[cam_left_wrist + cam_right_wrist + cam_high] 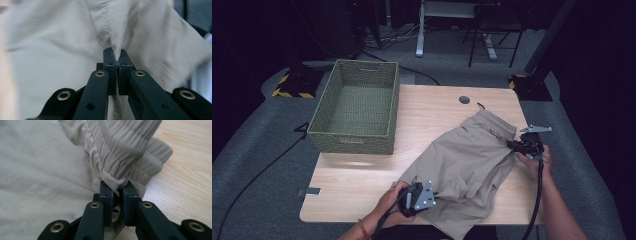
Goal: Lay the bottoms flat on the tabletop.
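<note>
Beige shorts lie spread across the right half of the wooden table, the elastic waistband toward the far right and a leg hanging over the near edge. My left gripper is shut on a fold of the shorts near the front edge, the cloth pinched between its jaws. My right gripper is shut on the gathered waistband at the shorts' right side, fabric bunched between its jaws.
A green woven basket stands empty at the table's far left. A round cable hole sits near the far edge. Bare wood lies right of the waistband. Cables and desk legs are on the grey floor beyond.
</note>
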Motion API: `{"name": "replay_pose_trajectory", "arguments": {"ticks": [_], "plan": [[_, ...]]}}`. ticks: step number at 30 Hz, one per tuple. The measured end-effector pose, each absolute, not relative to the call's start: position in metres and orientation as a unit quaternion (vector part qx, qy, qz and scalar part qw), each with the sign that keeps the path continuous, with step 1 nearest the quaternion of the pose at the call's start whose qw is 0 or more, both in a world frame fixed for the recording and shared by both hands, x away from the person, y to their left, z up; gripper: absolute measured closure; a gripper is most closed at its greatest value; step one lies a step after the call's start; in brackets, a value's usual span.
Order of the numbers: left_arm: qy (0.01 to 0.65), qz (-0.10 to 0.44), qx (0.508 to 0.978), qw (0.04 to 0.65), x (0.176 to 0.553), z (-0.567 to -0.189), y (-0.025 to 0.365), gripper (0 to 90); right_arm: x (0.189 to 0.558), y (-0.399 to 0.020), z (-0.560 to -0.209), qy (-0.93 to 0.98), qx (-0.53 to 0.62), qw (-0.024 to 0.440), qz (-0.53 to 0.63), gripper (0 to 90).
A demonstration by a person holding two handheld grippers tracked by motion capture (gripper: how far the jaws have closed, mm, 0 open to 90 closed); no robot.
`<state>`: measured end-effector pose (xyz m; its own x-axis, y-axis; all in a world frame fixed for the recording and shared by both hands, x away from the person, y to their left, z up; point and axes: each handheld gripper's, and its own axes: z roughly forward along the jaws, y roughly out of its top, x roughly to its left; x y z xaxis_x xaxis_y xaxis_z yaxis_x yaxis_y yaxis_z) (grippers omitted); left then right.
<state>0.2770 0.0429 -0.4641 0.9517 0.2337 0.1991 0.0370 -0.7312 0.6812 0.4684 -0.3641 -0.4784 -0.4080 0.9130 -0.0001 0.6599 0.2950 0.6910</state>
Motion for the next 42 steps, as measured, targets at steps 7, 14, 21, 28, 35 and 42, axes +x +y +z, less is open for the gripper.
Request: {"name": "replay_pose_trajectory", "arguments": {"ticks": [7, 14, 21, 28, 35, 42], "plan": [[0.082, 0.125, 0.935, 0.322, 0.286, -0.488, 0.034, 88.3, 0.5, -0.362, -0.489, 0.774, 0.514, 0.185, 0.318, 83.1], [0.096, 0.101, 0.932, 0.336, 0.297, -0.492, 0.033, 79.4, 0.53, -0.326, -0.481, 0.798, 0.48, 0.228, 0.285, 54.2], [0.12, 0.09, 0.921, 0.358, 0.287, -0.471, 0.05, 36.1, 0.459, -0.325, -0.437, 0.78, 0.435, 0.249, 0.374, 40.7], [0.173, 0.137, 0.911, 0.347, 0.307, -0.467, 0.095, 37.0, 0.35, -0.264, -0.445, 0.855, 0.276, 0.153, 0.412, 49.5], [0.21, 0.122, 0.91, 0.336, 0.333, -0.489, 0.104, 43.6, 0.313, -0.23, -0.482, 0.899, 0.238, 0.119, 0.348, 49.7], [0.225, 0.108, 0.902, 0.352, 0.33, -0.496, 0.089, 39.8, 0.328, -0.254, -0.491, 0.888, 0.277, 0.132, 0.341, 50.0]]}}
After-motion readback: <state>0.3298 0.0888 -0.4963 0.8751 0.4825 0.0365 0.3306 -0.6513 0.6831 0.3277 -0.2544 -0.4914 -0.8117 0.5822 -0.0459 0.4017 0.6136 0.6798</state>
